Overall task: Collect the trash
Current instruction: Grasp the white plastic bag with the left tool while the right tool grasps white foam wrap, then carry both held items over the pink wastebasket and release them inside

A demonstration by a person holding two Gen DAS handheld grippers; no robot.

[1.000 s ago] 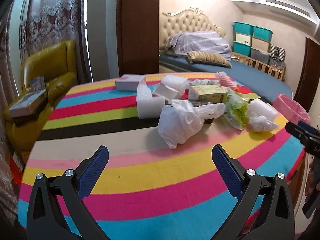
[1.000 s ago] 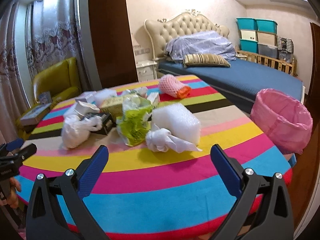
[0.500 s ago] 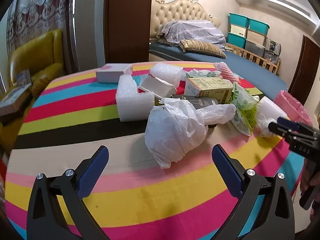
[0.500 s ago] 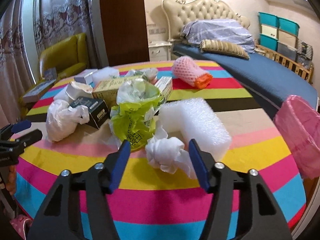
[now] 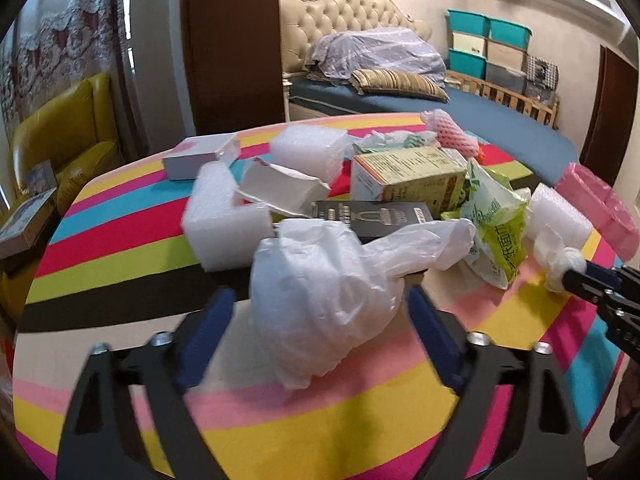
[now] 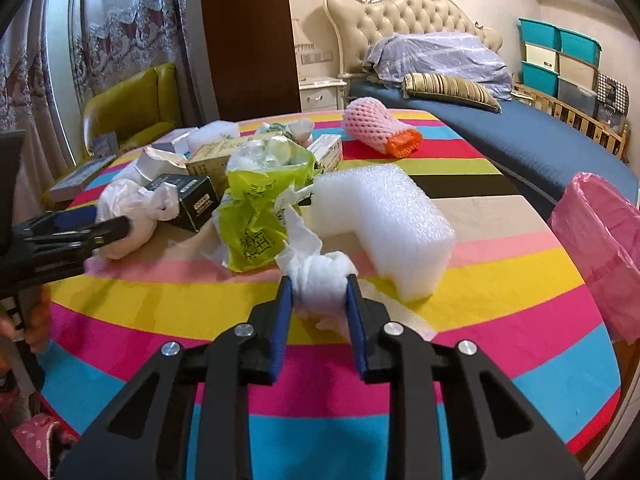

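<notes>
1. The round table with a rainbow-striped cloth [image 6: 500, 280] carries a heap of rubbish at its middle. The pink-lined waste bin [image 6: 600, 248] stands just off the table's right edge, so anything lifted has to travel rightward and over the rim.
2. The crumpled white plastic bag [image 5: 320, 304] lies straight ahead of the left gripper [image 5: 320, 320], its long axis running away to the right towards a knotted tail. It sits between the blue pads, which have just been closing in; they flank it but I cannot tell whether they press on it yet.
3. The white bubble-foam block [image 6: 384, 220] lies just behind the right-hand grip, touching nothing of the tool.
4. The small wad of white tissue paper [image 6: 322, 280] is pinched by the right gripper [image 6: 320, 292], whose jaws have just drawn together on it. It rests low at the table surface.
5. Both tools tilt downward over the near edge. The right hand is nearer the bin, so its load likely goes first.
</notes>
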